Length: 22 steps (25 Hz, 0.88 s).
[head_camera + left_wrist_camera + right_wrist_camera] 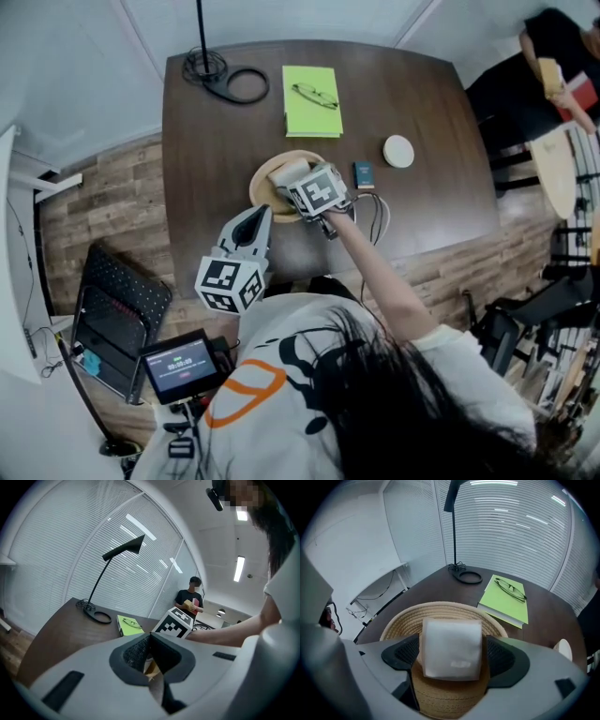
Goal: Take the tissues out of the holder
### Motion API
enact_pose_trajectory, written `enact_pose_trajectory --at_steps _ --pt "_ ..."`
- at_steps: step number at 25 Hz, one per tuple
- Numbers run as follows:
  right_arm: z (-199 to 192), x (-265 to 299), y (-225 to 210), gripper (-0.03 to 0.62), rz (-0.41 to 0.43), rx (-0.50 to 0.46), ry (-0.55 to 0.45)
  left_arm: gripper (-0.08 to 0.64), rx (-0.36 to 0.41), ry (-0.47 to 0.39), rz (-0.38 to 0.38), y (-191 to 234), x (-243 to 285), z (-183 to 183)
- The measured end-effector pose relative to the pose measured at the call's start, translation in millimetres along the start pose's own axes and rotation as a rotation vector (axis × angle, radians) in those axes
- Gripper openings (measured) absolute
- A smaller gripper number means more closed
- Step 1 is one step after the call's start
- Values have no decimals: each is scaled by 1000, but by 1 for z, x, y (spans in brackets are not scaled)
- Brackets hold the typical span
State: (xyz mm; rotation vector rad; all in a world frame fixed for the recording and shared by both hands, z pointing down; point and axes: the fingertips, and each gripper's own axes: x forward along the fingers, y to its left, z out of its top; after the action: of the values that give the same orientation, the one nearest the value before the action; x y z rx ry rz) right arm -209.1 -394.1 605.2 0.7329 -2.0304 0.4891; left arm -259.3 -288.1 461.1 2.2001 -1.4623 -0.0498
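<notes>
A white tissue pack (452,648) lies in a round woven holder (440,609) on the dark table. My right gripper (452,657) reaches down into the holder with its jaws wide open. The pack sits between the two dark pads (405,654), and a thin gap shows at the right pad. In the head view the right gripper (289,186) stands over the holder (258,192), and the pack (289,171) shows beside its marker cube. My left gripper (260,216) hovers near the table's front edge, jaws shut and empty, pointing toward the holder. The left gripper view shows its tips (149,641) meeting.
A green notebook (312,100) with glasses on it lies behind the holder. A lamp base (234,84) with cable stands at the back left. A small teal box (364,174) and a white disc (398,151) lie to the right. A person (553,56) stands at the far right.
</notes>
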Motion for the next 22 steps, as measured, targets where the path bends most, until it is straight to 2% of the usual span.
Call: enact_pose_trajectory --at_steps 4,10,15,19,22 --pt "0 14 8 430 5 -25 45 -2 -8 5 9 4 0 -3" --pt "-15 29 2 430 -10 -35 166 -2 -13 2 16 9 2 -2" --pt "-26 33 -6 430 -75 -71 269 -2 -15 -3 23 12 1 -1" --pt "-26 33 -7 426 -95 -97 265 -2 -14 -5 21 11 2 0" --pt "-21 29 -8 361 -109 -119 222 -2 -12 -2 28 13 1 -1"
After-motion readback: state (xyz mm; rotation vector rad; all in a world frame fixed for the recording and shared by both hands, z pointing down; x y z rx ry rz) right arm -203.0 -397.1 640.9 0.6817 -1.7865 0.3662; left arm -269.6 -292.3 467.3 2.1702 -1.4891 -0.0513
